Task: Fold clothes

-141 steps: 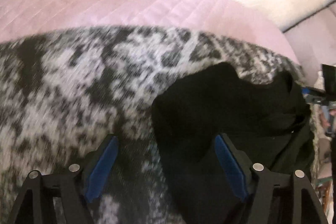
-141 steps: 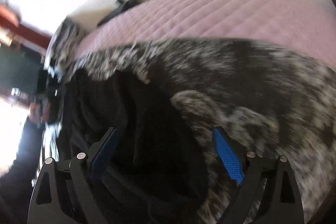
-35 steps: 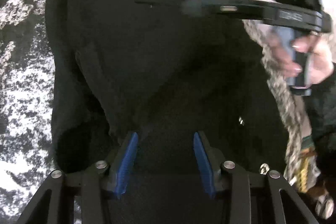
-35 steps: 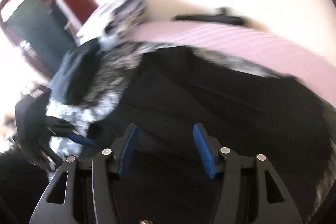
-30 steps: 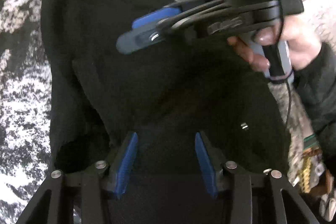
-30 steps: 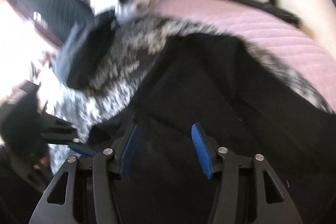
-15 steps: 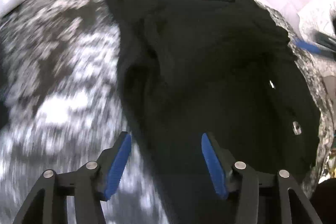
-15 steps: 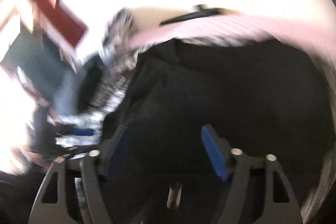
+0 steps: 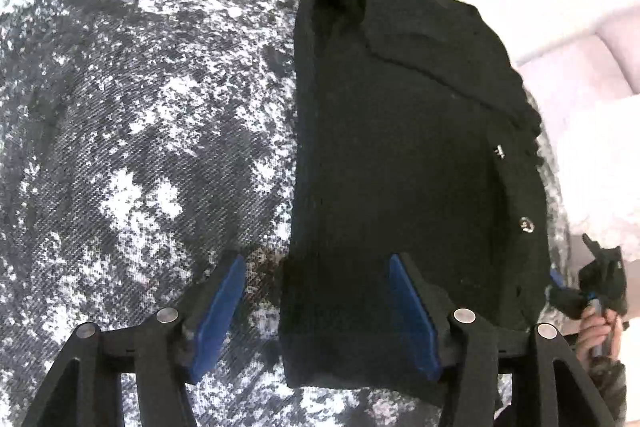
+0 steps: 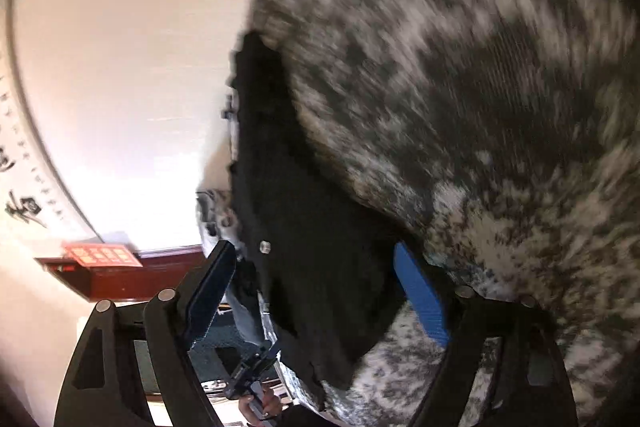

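The garment (image 9: pixel 400 131), black and folded into a long strip, is lying flat on the blanket (image 9: pixel 140 131), a mottled grey-and-white cover. In the left wrist view it is running from 6 o'clock up to 12 o'clock, filling the right half, with a snap (image 9: pixel 526 225) showing near its edge at 3 o'clock.

The left gripper (image 9: pixel 318 311) is hanging over the garment's near corner at 6 o'clock. Its jaws are opening: the left pad is sitting over bare blanket, the right pad over the black cloth, and neither is pressing on anything.

The right gripper (image 10: pixel 320 301) is standing wide too, its jaws apart with the garment's edge (image 10: pixel 304 235) passing between them but not pinched. In this tilted, blurred view the cloth is stretching from 6 o'clock toward 11 o'clock, the blanket filling the side from 12 to 4 o'clock and a pale wall (image 10: pixel 120 67) at 9 o'clock.

In the left wrist view, a hand (image 9: pixel 596 327) is gripping the right gripper's handle at 4 o'clock, just beside the garment's edge.
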`<action>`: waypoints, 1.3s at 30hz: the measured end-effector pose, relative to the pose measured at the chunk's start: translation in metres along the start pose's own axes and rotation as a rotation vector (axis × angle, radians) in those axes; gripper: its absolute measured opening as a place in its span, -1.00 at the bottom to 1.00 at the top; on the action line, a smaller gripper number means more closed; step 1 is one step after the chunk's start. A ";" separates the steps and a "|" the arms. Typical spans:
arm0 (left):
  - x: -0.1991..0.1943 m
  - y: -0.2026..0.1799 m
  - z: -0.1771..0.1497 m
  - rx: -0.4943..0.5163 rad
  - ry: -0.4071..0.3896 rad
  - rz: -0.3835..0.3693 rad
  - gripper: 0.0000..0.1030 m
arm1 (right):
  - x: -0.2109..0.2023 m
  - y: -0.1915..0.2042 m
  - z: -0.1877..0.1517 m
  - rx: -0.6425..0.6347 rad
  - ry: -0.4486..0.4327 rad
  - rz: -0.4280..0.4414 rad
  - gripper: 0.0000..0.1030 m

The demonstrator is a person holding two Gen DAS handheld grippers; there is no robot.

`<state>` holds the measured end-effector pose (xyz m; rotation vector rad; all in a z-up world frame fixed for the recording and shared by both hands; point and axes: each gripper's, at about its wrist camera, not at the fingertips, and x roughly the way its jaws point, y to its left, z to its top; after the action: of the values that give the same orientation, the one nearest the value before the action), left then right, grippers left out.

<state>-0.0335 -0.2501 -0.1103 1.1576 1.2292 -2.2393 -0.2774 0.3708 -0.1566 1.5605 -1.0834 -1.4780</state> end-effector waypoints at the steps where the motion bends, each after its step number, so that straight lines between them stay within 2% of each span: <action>1: 0.003 -0.001 0.002 0.010 0.013 -0.007 0.34 | 0.005 0.004 0.000 -0.018 0.004 -0.001 0.64; 5: 0.020 -0.019 0.010 0.130 0.009 -0.008 0.36 | 0.031 0.016 0.002 -0.061 0.059 -0.004 0.66; 6: 0.024 -0.025 0.011 0.171 0.005 0.007 0.21 | 0.037 0.019 0.004 -0.070 0.074 -0.005 0.66; 7: 0.026 -0.029 0.012 0.199 0.004 0.028 -0.35 | 0.043 0.021 0.005 -0.078 0.088 -0.007 0.66; 8: 0.027 -0.027 0.013 0.194 0.014 0.033 -0.60 | 0.049 0.023 0.007 -0.082 0.099 -0.005 0.66; 9: 0.028 -0.025 0.015 0.187 0.025 0.036 -1.00 | 0.052 0.024 0.007 -0.083 0.103 -0.003 0.66; 10: 0.027 -0.018 0.016 0.132 0.047 -0.033 -1.00 | 0.053 0.025 0.007 -0.085 0.104 -0.002 0.66; 11: 0.025 -0.014 0.015 0.115 0.047 -0.052 -1.00 | 0.055 0.026 0.007 -0.092 0.105 -0.007 0.65; 12: 0.022 -0.014 0.012 0.118 0.041 -0.057 -1.00 | 0.057 0.026 0.007 -0.105 0.106 -0.024 0.54; 13: 0.020 -0.014 0.009 0.116 0.038 -0.070 -1.00 | 0.059 0.024 0.006 -0.118 0.108 -0.048 0.07; 14: 0.015 -0.015 0.008 0.102 0.029 -0.092 -1.00 | 0.061 0.022 0.005 -0.131 0.110 -0.072 -0.27; 15: 0.010 -0.016 0.007 0.086 0.021 -0.114 -1.00 | 0.065 0.017 0.004 -0.123 0.115 -0.084 -0.88; 17: -0.004 -0.020 0.009 0.079 -0.016 -0.174 -1.00 | 0.066 0.005 0.002 -0.071 0.111 -0.045 -0.89; 20: -0.010 -0.019 0.015 0.077 -0.028 -0.170 -1.00 | 0.057 0.014 -0.002 -0.129 0.087 0.003 -0.89; 21: -0.004 -0.016 0.015 0.083 -0.009 -0.134 -0.88 | 0.056 0.015 -0.005 -0.133 0.088 0.019 -0.86; 22: 0.003 -0.012 0.015 0.089 0.011 -0.095 -0.70 | 0.056 0.013 -0.007 -0.128 0.087 0.016 -0.72; 23: 0.009 -0.009 0.015 0.095 0.032 -0.057 -0.57 | 0.056 0.010 -0.008 -0.118 0.083 -0.007 -0.63; 24: 0.016 -0.005 0.016 0.102 0.052 -0.018 -0.47 | 0.055 0.005 -0.009 -0.105 0.079 -0.014 -0.45; 26: 0.018 0.000 0.014 0.098 0.044 -0.076 -0.29 | 0.055 0.000 -0.009 -0.089 0.076 0.019 -0.39; 28: 0.019 -0.003 0.011 0.113 0.051 -0.124 0.22 | 0.058 0.003 -0.010 -0.102 0.081 0.031 -0.18; 29: 0.022 -0.011 0.009 0.155 0.057 -0.132 0.32 | 0.060 0.008 -0.011 -0.118 0.084 0.029 -0.11; 30: 0.025 -0.018 0.007 0.193 0.063 -0.118 0.45 | 0.063 0.012 -0.012 -0.135 0.087 0.028 0.07; 31: 0.027 -0.024 0.005 0.231 0.069 -0.101 0.49 | 0.065 0.017 -0.014 -0.152 0.090 0.026 0.26; 33: 0.027 -0.031 0.000 0.278 0.102 -0.086 0.49 | 0.069 0.023 -0.017 -0.173 0.089 0.021 0.45; 37: 0.032 -0.028 -0.004 0.275 0.151 -0.133 0.50 | 0.077 0.034 -0.022 -0.193 0.086 0.015 0.48; 39: 0.037 -0.035 -0.004 0.283 0.142 -0.140 0.70 | 0.077 0.039 -0.024 -0.242 0.111 -0.028 0.45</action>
<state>-0.0760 -0.2233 -0.1214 1.3936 1.0989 -2.5371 -0.2585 0.2840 -0.1488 1.4725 -0.7907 -1.4637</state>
